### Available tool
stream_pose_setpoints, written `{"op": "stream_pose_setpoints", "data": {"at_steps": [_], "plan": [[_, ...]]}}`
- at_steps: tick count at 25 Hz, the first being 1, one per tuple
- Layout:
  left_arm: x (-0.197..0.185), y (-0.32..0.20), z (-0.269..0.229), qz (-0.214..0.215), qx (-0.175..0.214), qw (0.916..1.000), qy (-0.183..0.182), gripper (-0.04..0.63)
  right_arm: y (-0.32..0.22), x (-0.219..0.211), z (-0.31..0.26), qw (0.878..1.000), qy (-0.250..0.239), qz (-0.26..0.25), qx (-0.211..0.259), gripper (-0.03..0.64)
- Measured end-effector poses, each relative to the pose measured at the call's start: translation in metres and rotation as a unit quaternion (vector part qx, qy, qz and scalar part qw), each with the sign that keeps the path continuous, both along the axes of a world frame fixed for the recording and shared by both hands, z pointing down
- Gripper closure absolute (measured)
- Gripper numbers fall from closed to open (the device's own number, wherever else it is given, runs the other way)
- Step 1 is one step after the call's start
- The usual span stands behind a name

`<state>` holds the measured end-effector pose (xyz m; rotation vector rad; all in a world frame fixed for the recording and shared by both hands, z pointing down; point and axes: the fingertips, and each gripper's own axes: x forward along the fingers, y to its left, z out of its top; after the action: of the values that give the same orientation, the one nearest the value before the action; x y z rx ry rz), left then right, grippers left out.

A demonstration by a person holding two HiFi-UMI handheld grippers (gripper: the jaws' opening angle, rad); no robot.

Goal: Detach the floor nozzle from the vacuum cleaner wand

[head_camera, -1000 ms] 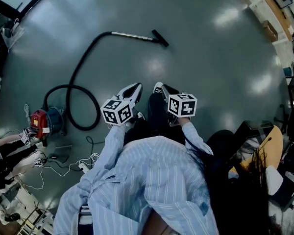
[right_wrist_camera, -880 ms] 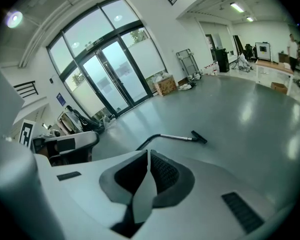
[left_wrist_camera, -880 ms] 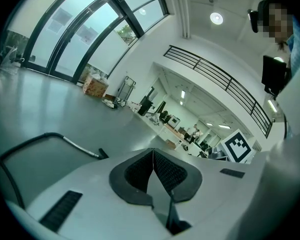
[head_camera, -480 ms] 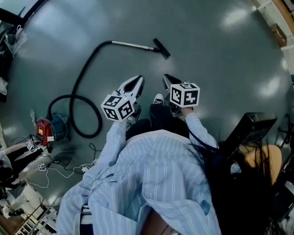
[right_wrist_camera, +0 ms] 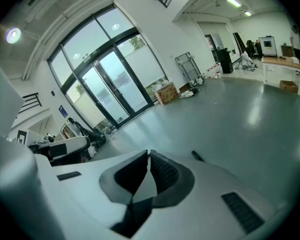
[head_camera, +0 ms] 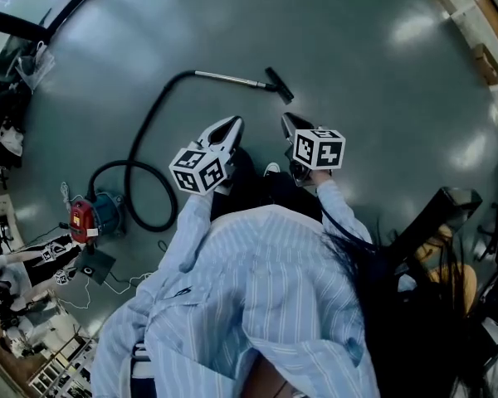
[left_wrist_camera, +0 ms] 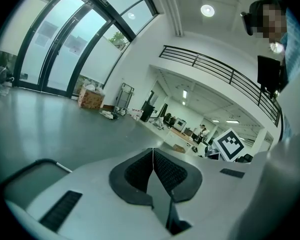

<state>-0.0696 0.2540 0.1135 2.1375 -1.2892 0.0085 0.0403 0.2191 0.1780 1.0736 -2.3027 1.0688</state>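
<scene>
The vacuum's metal wand lies on the grey floor, with the black floor nozzle on its right end. A black hose curves from the wand back to the red and blue vacuum body. My left gripper and right gripper are held side by side in the air, just short of the nozzle, both shut and empty. In the left gripper view the jaws meet, and the hose end shows low at the left. Past my shut right gripper shows the nozzle, small.
Loose cables and clutter lie on the floor at the left near the vacuum body. A dark chair stands at the right. Tall glass doors and a cardboard box stand far across the hall.
The person has walked toward the vacuum. Both shut grippers have come forward, and the wand and nozzle now lie closer in front of their tips.
</scene>
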Motion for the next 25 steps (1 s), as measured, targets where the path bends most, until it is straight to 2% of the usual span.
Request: {"op": "stream_pose_setpoints", "data": {"at_steps": [7,12,16,20,25], "plan": [[0.002,-0.046,0.003,0.032,-0.006,0.9993,-0.016,0.588,-0.035,0.016,0.004,0.999,-0.009,0.048,0.000,0.594],[0.006,-0.095,0.030,0.069,-0.026,0.9970,-0.023,0.588,-0.073,0.035,0.004,0.995,0.005,0.095,0.027,0.594],[0.005,-0.131,0.047,0.084,-0.047,0.9952,-0.012,0.588,-0.093,0.048,0.014,0.992,0.022,0.127,0.006,0.594],[-0.007,-0.172,0.058,0.111,-0.062,0.9918,-0.014,0.588,-0.129,0.038,0.025,0.988,0.033,0.150,-0.019,0.594],[-0.038,-0.229,0.083,0.138,-0.084,0.9867,-0.022,0.588,-0.179,0.006,0.043,0.986,0.055,0.151,-0.039,0.594]]}}
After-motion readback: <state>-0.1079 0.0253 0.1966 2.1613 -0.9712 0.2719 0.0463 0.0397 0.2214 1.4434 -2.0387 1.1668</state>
